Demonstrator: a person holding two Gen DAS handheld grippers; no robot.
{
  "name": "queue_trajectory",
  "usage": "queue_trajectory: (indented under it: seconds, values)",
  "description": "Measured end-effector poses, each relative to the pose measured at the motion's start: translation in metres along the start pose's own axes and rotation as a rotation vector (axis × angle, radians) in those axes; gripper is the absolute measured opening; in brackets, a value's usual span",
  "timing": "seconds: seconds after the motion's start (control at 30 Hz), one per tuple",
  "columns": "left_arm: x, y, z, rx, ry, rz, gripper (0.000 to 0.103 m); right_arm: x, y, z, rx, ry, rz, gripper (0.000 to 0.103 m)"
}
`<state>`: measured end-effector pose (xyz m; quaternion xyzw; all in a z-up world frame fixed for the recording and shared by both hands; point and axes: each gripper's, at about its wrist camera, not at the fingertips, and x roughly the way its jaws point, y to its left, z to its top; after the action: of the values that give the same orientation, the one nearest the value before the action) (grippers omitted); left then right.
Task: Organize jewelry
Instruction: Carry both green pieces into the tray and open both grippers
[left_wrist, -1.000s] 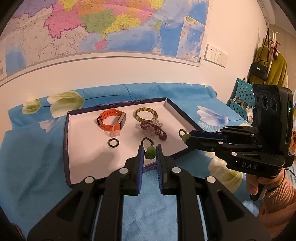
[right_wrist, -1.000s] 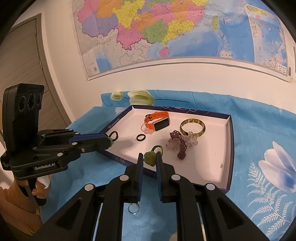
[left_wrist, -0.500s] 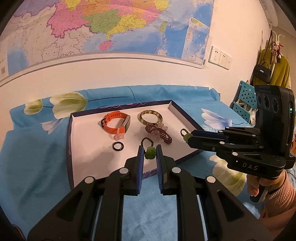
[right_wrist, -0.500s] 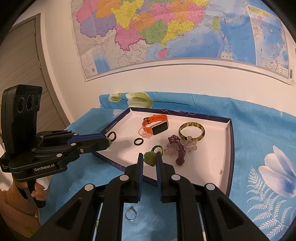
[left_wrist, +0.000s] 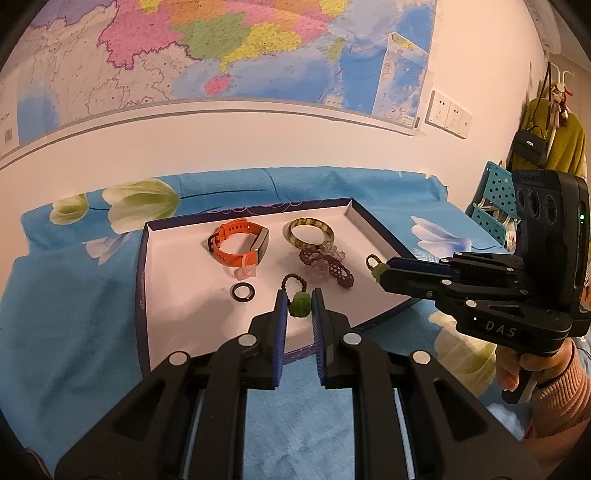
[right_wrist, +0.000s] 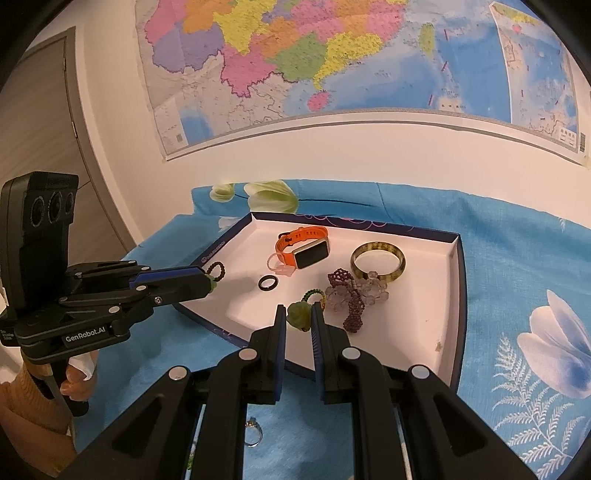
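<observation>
**Over the tray: two green charms held, a ring left outside**

Over the tray's (left_wrist: 142, 280) near edge, left wrist view: the left gripper (left_wrist: 297, 308) was clamped on a green bead charm (left_wrist: 300, 307). Inside the tray lay an orange watch (left_wrist: 238, 242), bangle (left_wrist: 310, 232), black ring (left_wrist: 243, 292) and beaded bracelet (left_wrist: 327, 263).

Right wrist view: the right gripper (right_wrist: 297, 318) pinched a second green charm (right_wrist: 298, 315) above the tray's near rim. A silver ring (right_wrist: 255, 435) lay outside the tray on the blue cloth (right_wrist: 517, 258). Judged: mostly sorted; both charms and that ring remained.

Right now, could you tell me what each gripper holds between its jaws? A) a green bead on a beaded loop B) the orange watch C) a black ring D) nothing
A: the left gripper and the right gripper each pinch a green bead, while the watch and black ring lie in the tray.
</observation>
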<state>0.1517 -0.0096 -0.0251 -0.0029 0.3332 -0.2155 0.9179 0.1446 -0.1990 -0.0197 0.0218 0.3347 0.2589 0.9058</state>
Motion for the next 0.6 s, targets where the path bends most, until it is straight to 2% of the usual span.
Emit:
queue_trajectory:
  seconds: [0.6]
  values:
    - [0.014, 0.008, 0.005, -0.012, 0.019, 0.028, 0.014, 0.011, -0.006, 0.002, 0.01, 0.02, -0.005, 0.012]
